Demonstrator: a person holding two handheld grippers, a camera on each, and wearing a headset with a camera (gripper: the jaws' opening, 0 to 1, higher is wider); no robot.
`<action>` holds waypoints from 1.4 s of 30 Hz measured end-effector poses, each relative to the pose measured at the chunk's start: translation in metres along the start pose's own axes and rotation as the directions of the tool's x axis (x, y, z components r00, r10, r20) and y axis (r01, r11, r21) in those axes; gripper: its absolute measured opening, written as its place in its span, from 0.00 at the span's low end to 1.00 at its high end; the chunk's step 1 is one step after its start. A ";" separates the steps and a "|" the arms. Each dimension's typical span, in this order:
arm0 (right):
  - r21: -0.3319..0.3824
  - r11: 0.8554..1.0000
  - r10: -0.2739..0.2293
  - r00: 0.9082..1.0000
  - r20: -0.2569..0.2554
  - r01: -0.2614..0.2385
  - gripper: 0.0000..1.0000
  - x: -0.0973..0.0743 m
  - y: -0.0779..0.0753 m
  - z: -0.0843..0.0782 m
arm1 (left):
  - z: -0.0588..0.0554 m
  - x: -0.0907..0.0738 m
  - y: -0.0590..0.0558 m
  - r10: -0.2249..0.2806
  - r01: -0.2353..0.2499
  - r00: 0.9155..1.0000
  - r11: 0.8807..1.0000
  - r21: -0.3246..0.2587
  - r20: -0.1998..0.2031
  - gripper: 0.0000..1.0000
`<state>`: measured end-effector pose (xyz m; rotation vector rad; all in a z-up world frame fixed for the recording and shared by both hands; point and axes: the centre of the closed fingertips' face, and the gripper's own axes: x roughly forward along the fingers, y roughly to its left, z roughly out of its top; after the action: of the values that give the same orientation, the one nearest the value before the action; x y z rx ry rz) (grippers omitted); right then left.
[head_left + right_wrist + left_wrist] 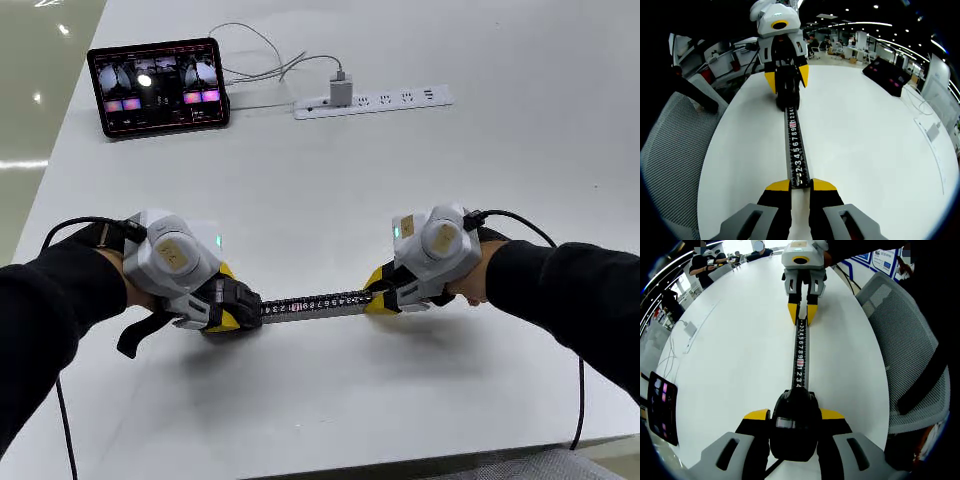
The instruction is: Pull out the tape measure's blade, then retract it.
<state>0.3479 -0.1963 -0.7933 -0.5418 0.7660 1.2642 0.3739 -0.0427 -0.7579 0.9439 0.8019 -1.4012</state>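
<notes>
The black tape measure case (238, 305) (795, 422) sits clamped between the yellow-tipped jaws of my left gripper (225, 303) (795, 415), low over the white table. Its numbered blade (315, 303) (799, 357) (795, 150) runs straight out to my right gripper (381, 298) (800, 186), which is shut on the blade's end. In the right gripper view the left gripper (785, 75) and the case (786, 92) face me at the far end of the blade. The left gripper view has the right gripper (802, 310) pinching the blade tip.
A tablet (158, 85) with a lit screen lies at the back left of the white table (330, 400). A white power strip (375, 101) with a plugged charger and cables lies behind the grippers. A mesh chair (900, 355) stands beside the table edge.
</notes>
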 end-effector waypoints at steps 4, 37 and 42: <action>0.002 1.000 -0.001 1.000 0.000 0.001 0.08 -0.002 0.000 -0.001 | 0.000 0.000 0.000 0.002 -0.002 1.000 1.000 -0.001 0.000 0.30; 0.018 1.000 -0.007 1.000 -0.012 0.007 0.08 -0.014 -0.001 -0.016 | -0.001 0.001 0.000 0.003 -0.003 1.000 1.000 0.001 0.004 0.30; 0.018 1.000 -0.009 1.000 -0.013 0.009 0.08 -0.015 -0.002 -0.019 | 0.000 0.001 -0.001 0.003 -0.003 1.000 1.000 0.001 0.003 0.30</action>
<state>0.3437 -0.2200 -0.7939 -0.5387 0.7846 1.2456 0.3728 -0.0427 -0.7592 0.9426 0.7974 -1.4005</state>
